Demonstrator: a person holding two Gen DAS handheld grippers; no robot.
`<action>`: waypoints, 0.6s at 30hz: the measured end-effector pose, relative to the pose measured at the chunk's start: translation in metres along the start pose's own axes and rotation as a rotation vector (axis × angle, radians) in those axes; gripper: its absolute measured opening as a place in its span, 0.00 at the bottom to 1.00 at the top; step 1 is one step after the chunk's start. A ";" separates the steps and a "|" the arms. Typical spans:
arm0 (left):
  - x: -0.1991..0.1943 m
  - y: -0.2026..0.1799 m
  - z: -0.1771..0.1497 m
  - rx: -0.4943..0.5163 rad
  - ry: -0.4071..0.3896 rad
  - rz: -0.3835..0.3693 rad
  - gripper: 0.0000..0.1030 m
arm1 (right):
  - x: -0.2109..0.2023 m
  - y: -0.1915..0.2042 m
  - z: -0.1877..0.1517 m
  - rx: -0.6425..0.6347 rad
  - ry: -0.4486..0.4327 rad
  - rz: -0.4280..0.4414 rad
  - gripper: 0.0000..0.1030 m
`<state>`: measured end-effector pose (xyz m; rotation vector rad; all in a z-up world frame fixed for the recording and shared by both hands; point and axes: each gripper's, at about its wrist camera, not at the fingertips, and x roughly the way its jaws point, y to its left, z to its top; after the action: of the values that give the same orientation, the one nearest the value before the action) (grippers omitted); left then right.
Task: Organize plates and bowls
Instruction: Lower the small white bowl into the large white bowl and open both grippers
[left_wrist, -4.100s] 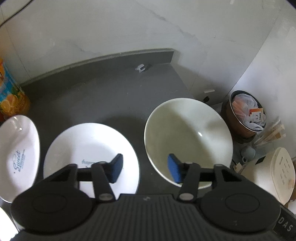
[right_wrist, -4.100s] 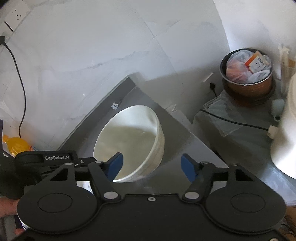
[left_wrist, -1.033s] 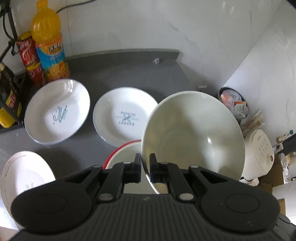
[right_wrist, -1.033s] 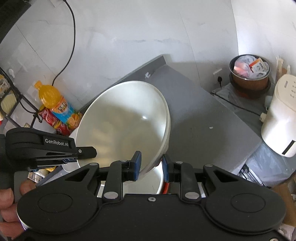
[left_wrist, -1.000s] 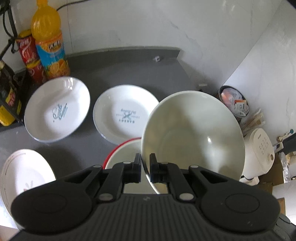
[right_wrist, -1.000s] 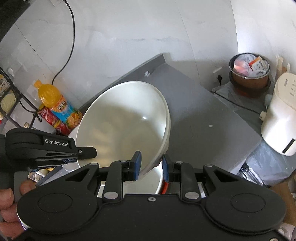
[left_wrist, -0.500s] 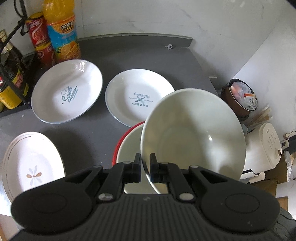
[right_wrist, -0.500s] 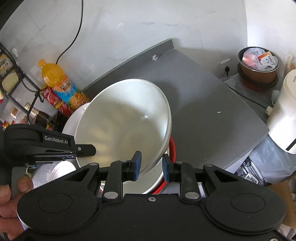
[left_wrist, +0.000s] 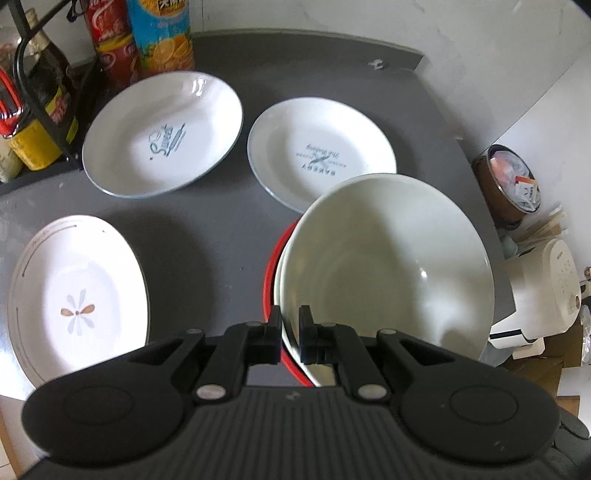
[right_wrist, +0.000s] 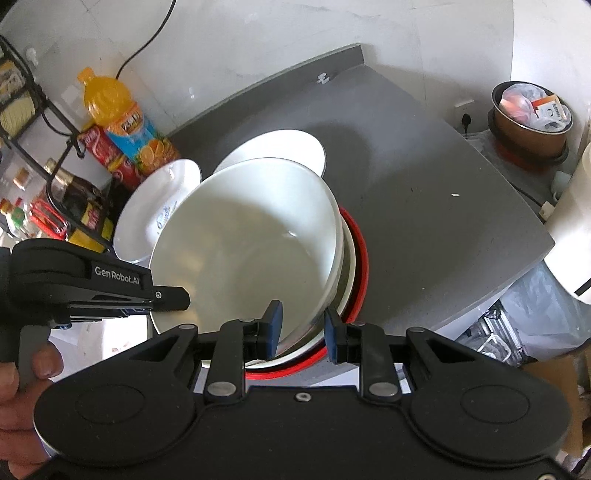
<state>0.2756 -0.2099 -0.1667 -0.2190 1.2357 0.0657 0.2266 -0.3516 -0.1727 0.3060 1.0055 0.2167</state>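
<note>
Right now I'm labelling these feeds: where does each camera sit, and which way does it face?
Left wrist: on the left tool, looking down at the white bowl it grips; its fingers show.
Right wrist: on the right tool, facing that bowl's other side; left tool and a hand show.
Shared: bowl, plates, orange bottle.

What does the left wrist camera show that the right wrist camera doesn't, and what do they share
Only the left wrist view shows the flower-patterned plate and the Bakery lettering on the second plate.

Only the right wrist view shows the hand holding the left gripper, the orange juice bottle's cap, and the right gripper straddling the bowl's rim.

Both show the large white bowl being nested into the red-rimmed bowl, the Sweet plate, and the grey counter.
</note>
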 end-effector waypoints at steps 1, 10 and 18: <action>0.002 0.000 -0.001 0.000 0.003 0.003 0.06 | 0.001 0.000 0.000 -0.006 0.004 -0.005 0.24; 0.007 -0.005 0.000 0.030 0.007 0.024 0.10 | 0.003 -0.002 0.007 -0.013 -0.002 0.005 0.31; 0.000 -0.001 0.006 0.010 -0.009 0.050 0.11 | -0.009 -0.017 0.012 -0.003 -0.053 0.028 0.14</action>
<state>0.2815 -0.2100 -0.1647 -0.1785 1.2327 0.1037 0.2328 -0.3721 -0.1656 0.3215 0.9491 0.2339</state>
